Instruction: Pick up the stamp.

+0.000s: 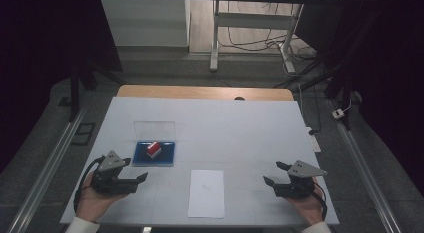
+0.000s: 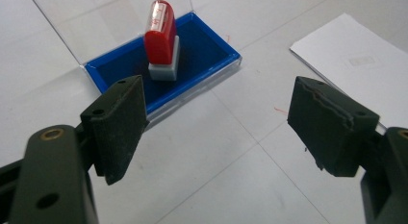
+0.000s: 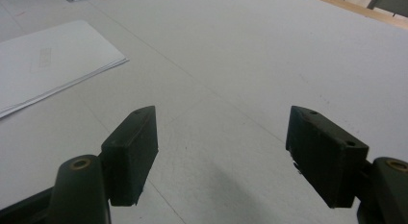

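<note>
high view: one stamp (image 1: 153, 149), one paper sheet (image 1: 206, 193)

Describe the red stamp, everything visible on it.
The stamp has a glossy red, plastic-looking rounded body with a pale label strip bearing red marks along its top, too small to read, and a grey base block. It stands upright, tilted slightly, on the dark blue pad of the ink pad case, whose clear lid is open behind it. Only the pad touches it. It sits ahead of the open left tool, apart from it.
</note>
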